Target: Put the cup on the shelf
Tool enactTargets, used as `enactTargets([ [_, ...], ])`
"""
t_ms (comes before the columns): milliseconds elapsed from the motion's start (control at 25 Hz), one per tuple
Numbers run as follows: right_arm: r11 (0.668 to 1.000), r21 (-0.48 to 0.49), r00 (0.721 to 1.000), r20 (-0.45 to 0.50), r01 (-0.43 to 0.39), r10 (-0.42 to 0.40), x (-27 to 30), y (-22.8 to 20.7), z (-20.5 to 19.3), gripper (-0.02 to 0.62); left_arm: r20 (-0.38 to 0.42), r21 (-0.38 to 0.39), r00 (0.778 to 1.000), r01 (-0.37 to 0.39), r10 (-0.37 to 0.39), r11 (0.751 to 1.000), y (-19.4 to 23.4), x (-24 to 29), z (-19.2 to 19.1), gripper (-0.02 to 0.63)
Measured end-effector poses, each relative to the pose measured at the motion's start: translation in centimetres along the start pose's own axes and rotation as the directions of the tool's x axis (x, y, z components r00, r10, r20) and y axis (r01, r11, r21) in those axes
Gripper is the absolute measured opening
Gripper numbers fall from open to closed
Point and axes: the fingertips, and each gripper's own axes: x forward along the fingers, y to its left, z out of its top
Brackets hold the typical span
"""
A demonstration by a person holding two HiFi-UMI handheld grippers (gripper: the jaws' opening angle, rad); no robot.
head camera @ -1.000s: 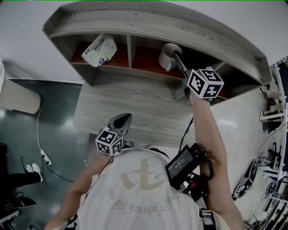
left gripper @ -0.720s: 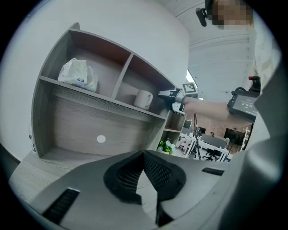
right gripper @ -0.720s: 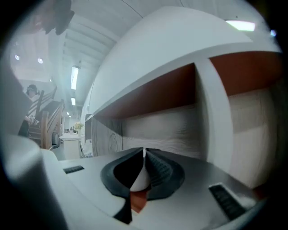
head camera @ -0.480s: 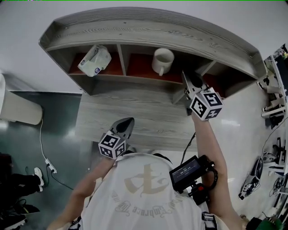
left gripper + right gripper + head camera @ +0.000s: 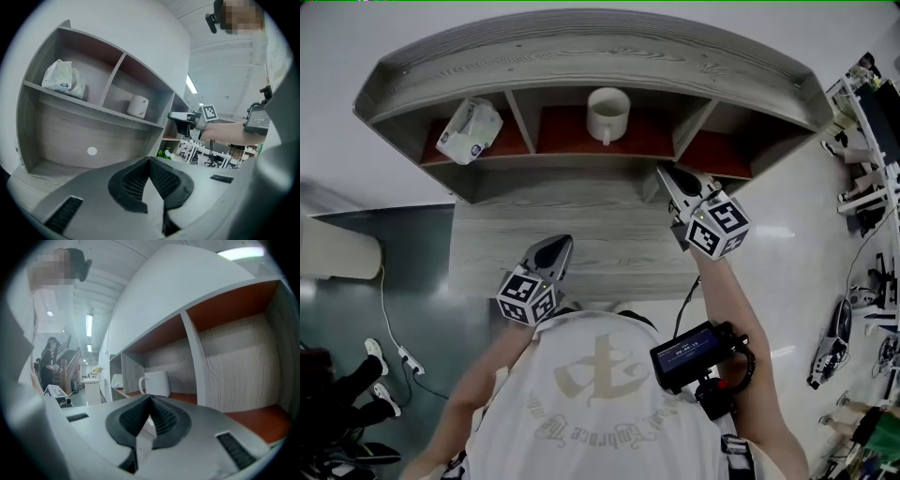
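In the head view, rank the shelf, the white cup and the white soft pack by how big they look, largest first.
1. shelf: by far the largest.
2. white pack, in the left compartment.
3. cup, in the middle compartment: only a little smaller than the pack, and about as far from the camera.

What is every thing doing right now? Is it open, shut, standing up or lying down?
Cup: standing upright in the middle compartment of the shelf, not held.
Packet: lying tilted in the left compartment.
Left gripper: shut, empty.
Right gripper: shut, empty, apart from the cup.
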Motion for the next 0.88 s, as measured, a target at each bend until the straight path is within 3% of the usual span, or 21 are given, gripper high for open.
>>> enactTargets([
  [320,0.999,0.028,0.999,-0.041,-0.034,0.035,-3.5,2.0,-4.7,0.003,0.036,0.002,0.999,0.002,-0.003,1.000,0.2,0.5,1.7,0.002],
  [880,0.994,0.098,0.996,-0.078,0.042,-0.035,-8.5,3.7,-9.7,0.003,0.030,0.009,0.999,0.032,-0.032,0.999,-0.8,0.7,2.1,0.002],
])
